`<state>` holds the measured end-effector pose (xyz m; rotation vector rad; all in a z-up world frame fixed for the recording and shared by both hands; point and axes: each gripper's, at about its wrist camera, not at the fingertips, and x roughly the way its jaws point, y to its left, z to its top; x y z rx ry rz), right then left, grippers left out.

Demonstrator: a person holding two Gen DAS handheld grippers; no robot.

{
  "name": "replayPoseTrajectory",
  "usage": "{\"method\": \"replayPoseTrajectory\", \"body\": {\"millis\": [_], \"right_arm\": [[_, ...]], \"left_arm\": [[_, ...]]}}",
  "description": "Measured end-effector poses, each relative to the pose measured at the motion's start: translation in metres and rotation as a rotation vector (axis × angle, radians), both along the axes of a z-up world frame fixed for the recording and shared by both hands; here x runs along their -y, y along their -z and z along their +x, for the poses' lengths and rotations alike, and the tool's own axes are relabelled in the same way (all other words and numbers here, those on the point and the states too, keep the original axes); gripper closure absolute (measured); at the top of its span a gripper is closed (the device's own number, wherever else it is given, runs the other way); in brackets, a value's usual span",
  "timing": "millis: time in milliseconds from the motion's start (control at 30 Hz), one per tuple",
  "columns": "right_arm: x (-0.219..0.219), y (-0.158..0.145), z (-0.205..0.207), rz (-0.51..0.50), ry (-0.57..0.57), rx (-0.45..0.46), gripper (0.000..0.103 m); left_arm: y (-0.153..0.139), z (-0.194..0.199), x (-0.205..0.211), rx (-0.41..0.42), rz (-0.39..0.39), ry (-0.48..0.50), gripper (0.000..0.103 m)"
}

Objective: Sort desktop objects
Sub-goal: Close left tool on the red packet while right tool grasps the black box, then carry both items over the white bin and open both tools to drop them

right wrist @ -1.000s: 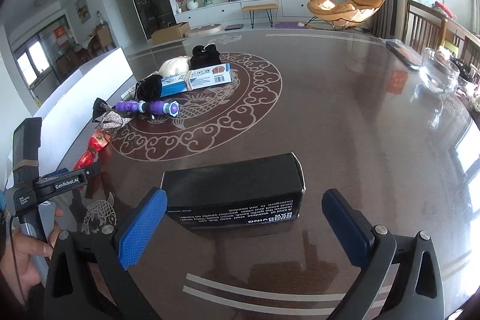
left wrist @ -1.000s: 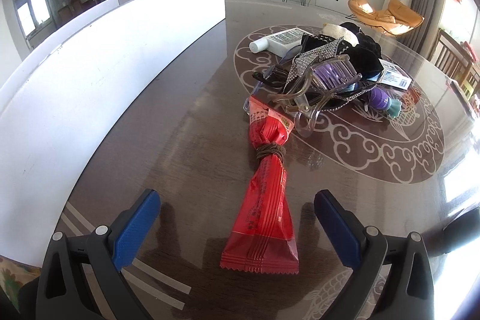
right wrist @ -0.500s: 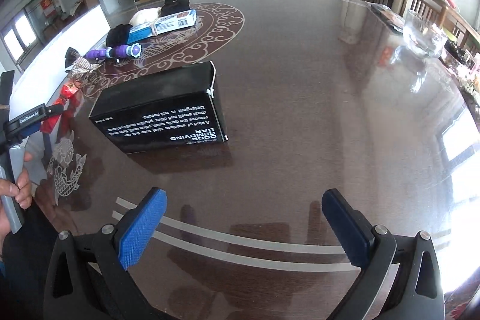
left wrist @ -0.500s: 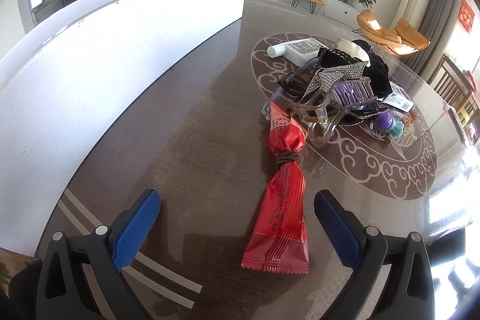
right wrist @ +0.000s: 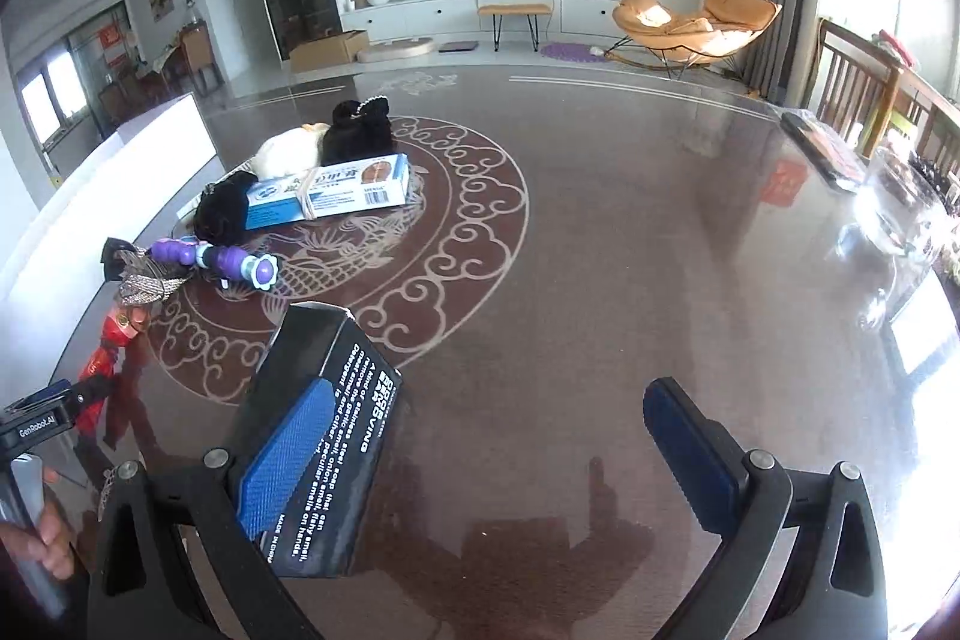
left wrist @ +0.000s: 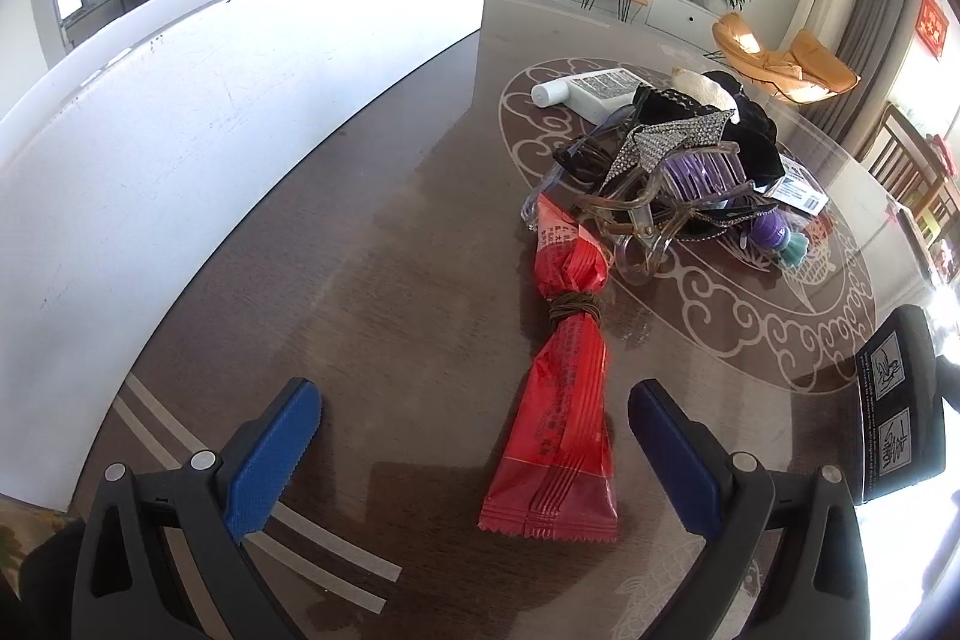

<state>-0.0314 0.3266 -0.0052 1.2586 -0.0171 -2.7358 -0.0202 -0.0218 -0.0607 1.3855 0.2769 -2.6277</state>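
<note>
Blue-padded fingers of the left gripper [left wrist: 474, 436] stand wide apart with nothing between the pads, low over the dark glossy table [left wrist: 372, 280]. Just ahead, between the two fingers, lies a red snack wrapper [left wrist: 564, 388], long and flat, cinched at its middle by a brown band [left wrist: 577, 307]; its crimped near end points toward the gripper. At the wrapper's far end sits a tangled heap: a clear hair claw clip [left wrist: 648, 226], a rhinestone bow [left wrist: 666, 142], a purple comb-like piece [left wrist: 702, 175] and black fabric [left wrist: 750, 142]. Beyond the heap a white tube [left wrist: 585, 91] rests on the table's scrollwork medallion. A white panel [left wrist: 180, 112] runs along the left edge of the table.

From the right wrist view, the right gripper [right wrist: 492, 436] is likewise spread wide and grips nothing. A black box [right wrist: 327, 430] with white print lies just behind its left finger [right wrist: 282, 454], outside the gap; whether pad and box touch cannot be told. Farther out, on the medallion, lie a purple toy [right wrist: 222, 259], a blue-and-white carton [right wrist: 336, 190], a cream soft item [right wrist: 285, 154] and a black fuzzy item [right wrist: 360, 130]. At the right edge of the table stands a glass bowl [right wrist: 894, 214]. A hand [right wrist: 51, 538] holding the other gripper's handle shows at the lower left.
</note>
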Motion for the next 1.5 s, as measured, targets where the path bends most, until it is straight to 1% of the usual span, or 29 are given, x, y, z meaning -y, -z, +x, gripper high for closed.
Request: {"method": "replayPoseTrajectory", "body": {"millis": [67, 200, 267, 300, 367, 400, 433, 500, 567, 633, 667, 733, 767, 800, 833, 867, 900, 933, 967, 1033, 1133, 1267, 1333, 1400, 1433, 1500], "right_arm": [[0.017, 0.002, -0.003, -0.001, -0.049, 0.018, 0.000], [0.059, 0.012, 0.003, 0.058, -0.143, 0.023, 0.000], [0.068, 0.014, 0.007, 0.069, -0.141, 0.026, 0.000], [0.069, 0.015, 0.008, 0.048, -0.132, 0.041, 0.000], [0.068, 0.016, 0.009, -0.050, -0.122, 0.081, 0.000], [0.070, 0.018, 0.009, -0.093, -0.120, 0.099, 0.000], [0.073, 0.020, 0.008, -0.109, -0.122, 0.114, 0.000], [0.089, 0.026, 0.005, -0.072, -0.134, 0.130, 0.000], [0.102, 0.033, 0.003, -0.017, -0.144, 0.126, 0.000], [0.108, 0.041, 0.000, 0.010, -0.140, 0.140, 0.000], [0.109, 0.043, 0.001, 0.024, -0.136, 0.131, 0.000], [0.114, 0.045, 0.002, 0.078, -0.152, 0.138, 0.000], [0.117, 0.047, 0.003, 0.109, -0.168, 0.139, 0.000], [0.116, 0.046, 0.004, 0.096, -0.182, 0.149, 0.000], [0.115, 0.044, 0.006, 0.108, -0.188, 0.151, 0.003], [0.113, 0.040, 0.008, 0.101, -0.193, 0.141, 0.020], [0.110, 0.035, 0.011, 0.099, -0.196, 0.141, 0.034], [0.106, 0.033, 0.011, 0.093, -0.195, 0.158, 0.043], [0.102, 0.033, 0.011, 0.058, -0.203, 0.169, 0.043], [0.094, 0.029, 0.015, 0.033, -0.206, 0.189, 0.044], [0.082, 0.014, 0.028, -0.050, -0.215, 0.192, 0.044], [0.089, -0.017, 0.035, -0.094, -0.260, 0.158, 0.044], [0.102, -0.036, 0.032, -0.113, -0.297, 0.137, 0.044], [0.126, -0.058, 0.026, -0.122, -0.345, 0.100, 0.044], [0.142, -0.067, 0.022, -0.128, -0.374, 0.086, 0.044], [0.182, -0.086, 0.012, -0.149, -0.434, 0.065, 0.044]], "left_arm": [[0.000, 0.000, -0.002, 0.001, -0.008, 0.008, 0.000], [0.000, 0.000, -0.004, 0.006, -0.017, 0.020, 0.000], [0.000, 0.001, -0.002, 0.003, -0.007, 0.020, 0.000], [0.000, 0.000, 0.000, 0.002, 0.001, 0.021, 0.000], [0.001, -0.002, -0.001, 0.004, -0.010, 0.022, 0.000], [0.002, -0.005, -0.004, 0.012, -0.035, 0.026, 0.000], [0.004, -0.009, -0.009, 0.030, -0.080, 0.033, 0.000], [0.004, -0.014, -0.013, 0.037, -0.103, 0.058, 0.000], [0.004, -0.014, -0.009, 0.038, -0.083, 0.073, 0.000], [0.004, -0.013, -0.006, 0.044, -0.083, 0.082, 0.000], [0.004, -0.013, -0.006, 0.052, -0.087, 0.092, 0.000], [0.003, -0.014, -0.007, 0.070, -0.077, 0.134, 0.000], [0.002, -0.015, -0.010, 0.074, -0.076, 0.168, 0.006], [-0.003, -0.013, -0.015, 0.047, -0.082, 0.208, 0.042], [-0.008, -0.011, -0.021, 0.027, -0.087, 0.255, 0.068], [-0.010, -0.011, -0.025, 0.035, -0.086, 0.291, 0.087], [-0.010, -0.010, -0.026, 0.033, -0.068, 0.310, 0.087], [-0.011, -0.006, -0.024, 0.018, -0.033, 0.321, 0.087], [-0.014, -0.002, -0.021, 0.002, 0.002, 0.324, 0.087], [-0.030, 0.011, -0.017, -0.055, 0.048, 0.323, 0.087], [-0.058, 0.036, -0.009, -0.144, 0.058, 0.322, 0.087], [-0.091, 0.056, 0.023, -0.206, 0.103, 0.273, 0.087], [-0.111, 0.061, 0.051, -0.238, 0.123, 0.227, 0.087], [-0.131, 0.062, 0.085, -0.263, 0.136, 0.176, 0.087], [-0.139, 0.061, 0.104, -0.275, 0.133, 0.146, 0.087], [-0.151, 0.058, 0.139, -0.280, 0.101, 0.083, 0.087]]}}
